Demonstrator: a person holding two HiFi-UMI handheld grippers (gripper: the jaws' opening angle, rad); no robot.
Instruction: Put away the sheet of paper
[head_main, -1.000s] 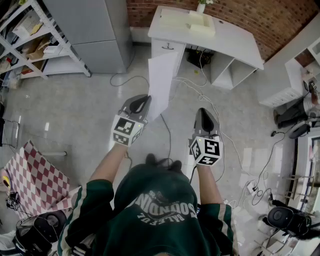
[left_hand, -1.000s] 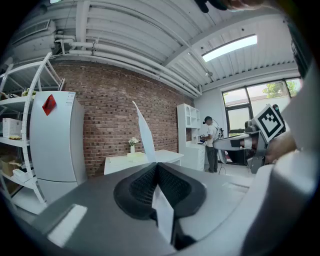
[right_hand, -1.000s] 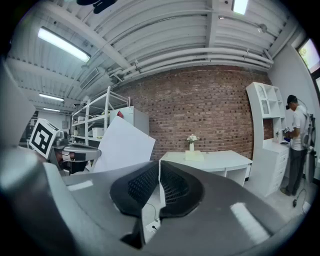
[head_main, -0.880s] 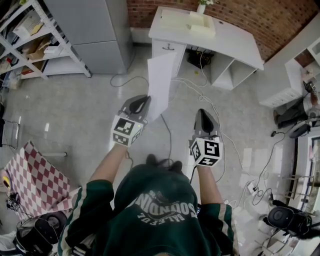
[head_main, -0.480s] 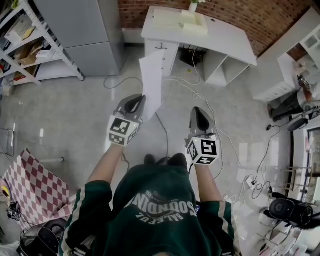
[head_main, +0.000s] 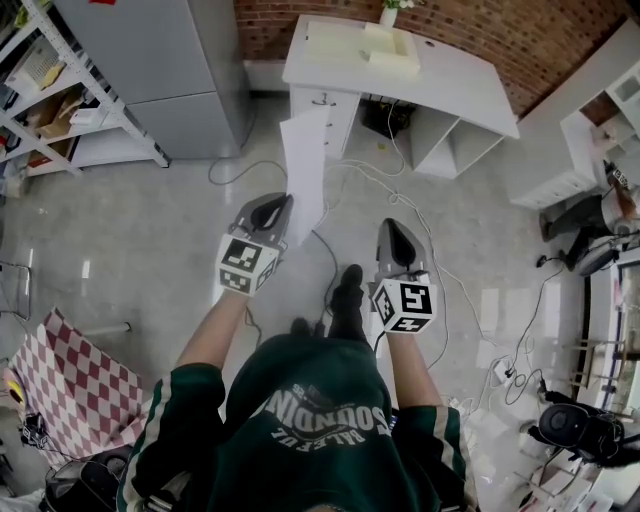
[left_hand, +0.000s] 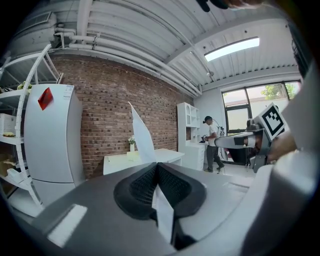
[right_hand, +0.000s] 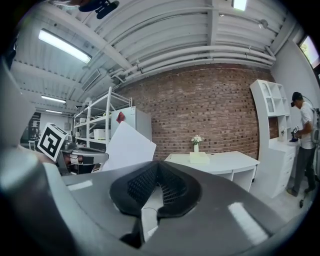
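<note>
The white sheet of paper (head_main: 303, 170) stands upright above the floor, pinched at its lower edge by my left gripper (head_main: 283, 201), which is shut on it. In the left gripper view the paper (left_hand: 142, 139) rises from between the closed pads of that gripper (left_hand: 157, 168). My right gripper (head_main: 393, 226) hovers to the right of it, shut with nothing in it. In the right gripper view the paper (right_hand: 128, 147) shows at the left beyond the closed right gripper (right_hand: 158, 168). Ahead stands a white desk (head_main: 420, 78) against the brick wall.
A grey cabinet (head_main: 170, 60) and a metal shelf rack (head_main: 60, 95) stand at the left. Cables (head_main: 400, 195) trail over the floor before the desk. A checkered bag (head_main: 60, 370) lies at the lower left. A person (right_hand: 301, 142) stands by white shelving at the right.
The person holding the grippers has stepped forward, one foot now showing between the arms. Both grippers moved on toward the desk, the paper still held in the left one.
</note>
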